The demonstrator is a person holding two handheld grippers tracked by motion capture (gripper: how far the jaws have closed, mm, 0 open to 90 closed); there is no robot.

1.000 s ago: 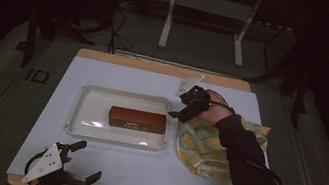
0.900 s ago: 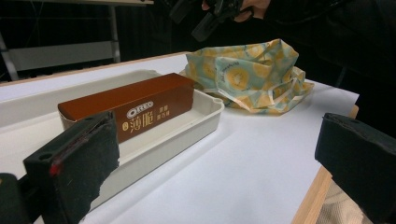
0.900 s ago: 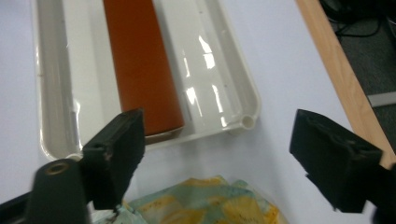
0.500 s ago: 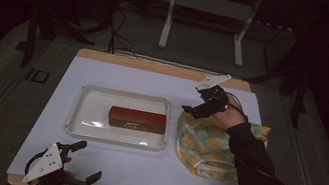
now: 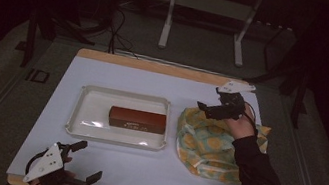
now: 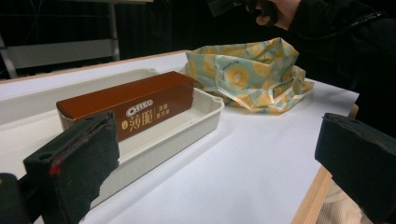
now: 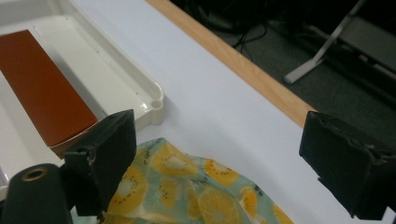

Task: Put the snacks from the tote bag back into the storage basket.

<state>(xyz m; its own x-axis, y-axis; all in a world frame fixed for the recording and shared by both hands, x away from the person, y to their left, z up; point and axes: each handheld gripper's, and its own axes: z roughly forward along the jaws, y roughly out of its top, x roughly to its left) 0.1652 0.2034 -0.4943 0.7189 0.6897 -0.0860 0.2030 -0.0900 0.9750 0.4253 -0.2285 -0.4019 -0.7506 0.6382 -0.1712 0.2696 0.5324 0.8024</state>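
Crumpled fruit-print cloth point(image 5: 215, 141) beneath right gripper point(image 5: 206, 108), jaws just opened, empty, left gripper point(image 5: 82, 162) jaws released.

The right tool point(image 5: 210, 111) is travelling away from the white tray point(image 5: 76, 126) with the brown Oreo box point(image 5: 137, 119), crossing rightward and toward the far edge of the worktop point(image 5: 138, 174). It is now hanging above the far edge of the fruit-print cloth point(image 5: 207, 145). Its jaws have just been opening and are standing wide with nothing between them.

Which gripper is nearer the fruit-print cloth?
Right. The right gripper hangs open just over the fruit-print cloth; the left gripper sits open at the table's near edge, well apart.
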